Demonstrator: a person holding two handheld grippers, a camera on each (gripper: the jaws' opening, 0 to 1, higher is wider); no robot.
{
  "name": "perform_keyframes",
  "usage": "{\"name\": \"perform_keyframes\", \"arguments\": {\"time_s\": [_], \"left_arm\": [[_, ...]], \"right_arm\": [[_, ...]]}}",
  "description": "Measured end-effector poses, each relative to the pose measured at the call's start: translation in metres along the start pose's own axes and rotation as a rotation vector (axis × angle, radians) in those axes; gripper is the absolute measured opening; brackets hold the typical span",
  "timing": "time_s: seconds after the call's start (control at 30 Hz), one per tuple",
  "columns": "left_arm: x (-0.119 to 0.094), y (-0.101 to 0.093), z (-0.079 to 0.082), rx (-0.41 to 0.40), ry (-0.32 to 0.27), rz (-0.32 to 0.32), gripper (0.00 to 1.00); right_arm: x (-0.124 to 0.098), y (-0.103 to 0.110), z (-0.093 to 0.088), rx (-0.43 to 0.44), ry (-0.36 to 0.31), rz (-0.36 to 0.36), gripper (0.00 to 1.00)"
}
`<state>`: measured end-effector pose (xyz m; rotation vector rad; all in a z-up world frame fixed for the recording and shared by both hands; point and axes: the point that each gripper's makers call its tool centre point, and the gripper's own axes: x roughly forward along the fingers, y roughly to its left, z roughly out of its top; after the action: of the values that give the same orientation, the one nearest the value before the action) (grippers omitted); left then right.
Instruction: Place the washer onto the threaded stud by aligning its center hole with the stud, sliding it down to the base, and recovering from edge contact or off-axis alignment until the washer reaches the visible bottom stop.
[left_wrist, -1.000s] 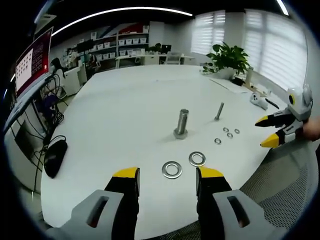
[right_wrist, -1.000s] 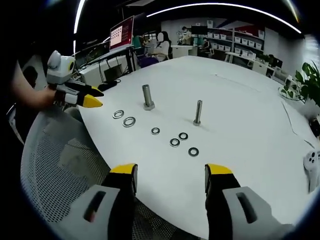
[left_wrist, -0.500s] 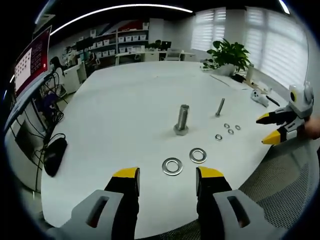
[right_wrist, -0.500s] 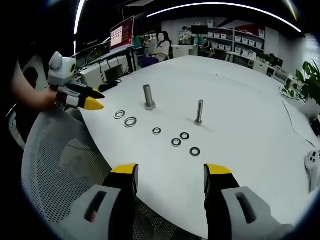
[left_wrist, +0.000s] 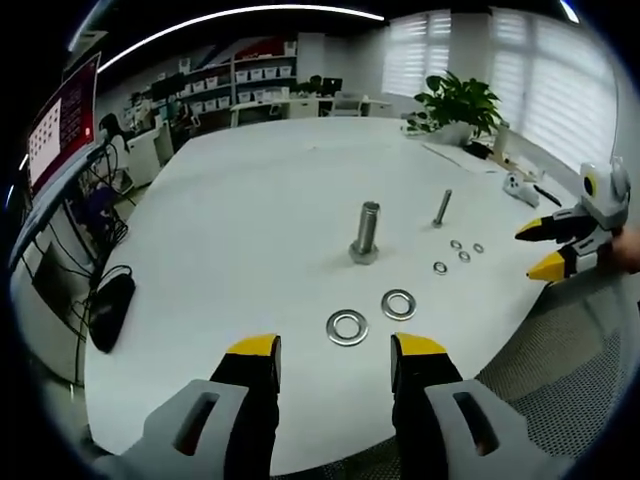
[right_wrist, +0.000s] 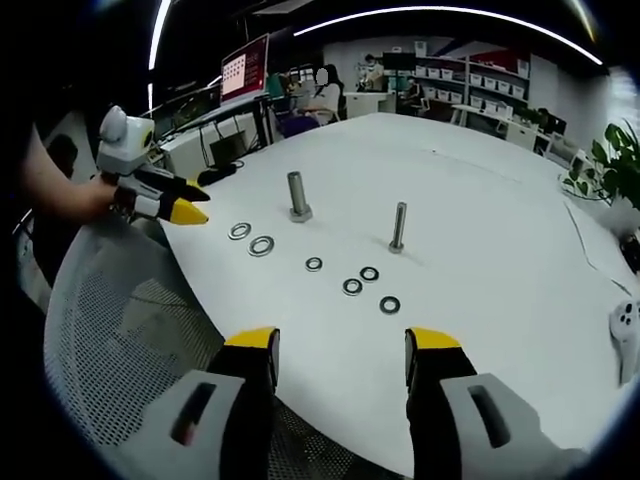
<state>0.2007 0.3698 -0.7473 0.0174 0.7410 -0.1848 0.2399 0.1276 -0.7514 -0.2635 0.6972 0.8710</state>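
A thick threaded stud (left_wrist: 366, 232) (right_wrist: 297, 196) stands upright on the white table (left_wrist: 250, 220), a thinner stud (left_wrist: 442, 208) (right_wrist: 398, 227) beyond it. Two large washers (left_wrist: 347, 327) (left_wrist: 398, 303) lie flat just ahead of my left gripper (left_wrist: 332, 350), which is open and holds nothing. Several small washers (right_wrist: 352, 286) lie ahead of my right gripper (right_wrist: 338, 345), also open and holding nothing. In the right gripper view the large washers (right_wrist: 251, 239) lie beside the left gripper (right_wrist: 185, 205). The right gripper (left_wrist: 545, 248) enters the left gripper view at the table's right edge.
A black computer mouse (left_wrist: 108, 308) lies at the table's left edge. A potted plant (left_wrist: 458, 103) and a white controller (left_wrist: 520, 187) sit at the far right. A mesh chair (right_wrist: 130, 330) is under the near table edge. Monitors and shelves stand behind.
Both views have shifted slightly with the hands; the washers and studs have stayed put. Both grippers remain open.
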Motion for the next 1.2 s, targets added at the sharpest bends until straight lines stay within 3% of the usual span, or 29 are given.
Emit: {"name": "perform_keyframes", "arguments": {"time_s": [1.2], "left_arm": [[0.005,-0.004,-0.015,0.027,0.072,-0.027,0.39]], "right_arm": [[0.002,-0.001,-0.005,0.005,0.023,-0.013,0.53]]}}
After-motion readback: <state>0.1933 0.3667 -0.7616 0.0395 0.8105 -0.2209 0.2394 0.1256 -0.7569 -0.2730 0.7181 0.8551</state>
